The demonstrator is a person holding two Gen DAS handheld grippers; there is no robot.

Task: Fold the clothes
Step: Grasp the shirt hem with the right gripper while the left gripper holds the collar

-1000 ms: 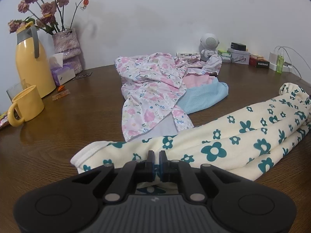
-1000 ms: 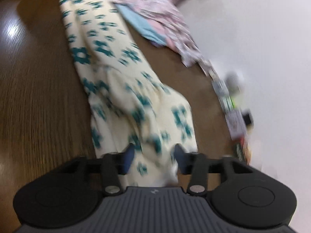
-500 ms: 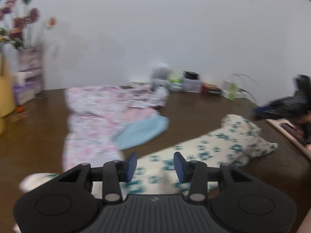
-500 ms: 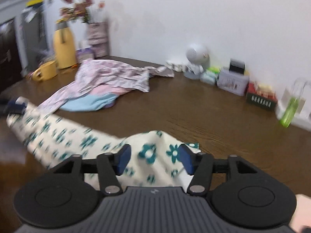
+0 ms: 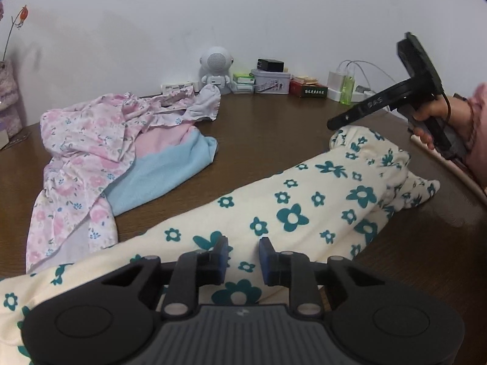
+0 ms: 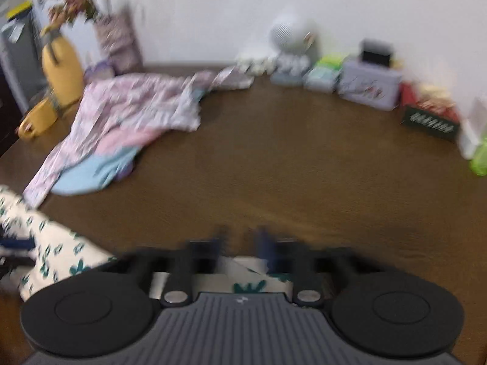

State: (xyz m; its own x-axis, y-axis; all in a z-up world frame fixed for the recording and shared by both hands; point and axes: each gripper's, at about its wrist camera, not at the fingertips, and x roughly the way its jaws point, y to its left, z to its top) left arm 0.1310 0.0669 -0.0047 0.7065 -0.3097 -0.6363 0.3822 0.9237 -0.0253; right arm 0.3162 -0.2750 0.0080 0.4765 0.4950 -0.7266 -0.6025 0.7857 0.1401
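A cream garment with teal flowers [image 5: 292, 210] lies stretched across the brown table [image 5: 274, 133], from near left to far right. My left gripper [image 5: 243, 254] is open and hovers just over its middle, holding nothing. The right gripper shows in the left wrist view [image 5: 334, 123], held in a hand above the garment's far right end. In the blurred right wrist view the right gripper [image 6: 240, 240] has a small gap between its fingers and is empty; the garment [image 6: 54, 252] lies below and to its left.
A pile of pink floral and light blue clothes [image 5: 121, 152] lies at the left. A white robot speaker [image 5: 216, 70], tins, boxes and a green bottle [image 5: 347, 91] line the wall. A yellow jug [image 6: 61, 70] and mug stand far left.
My left gripper opened, let go of the garment's left end and moved right to its middle. The right gripper lifted off the garment's right end and its fingers narrowed.
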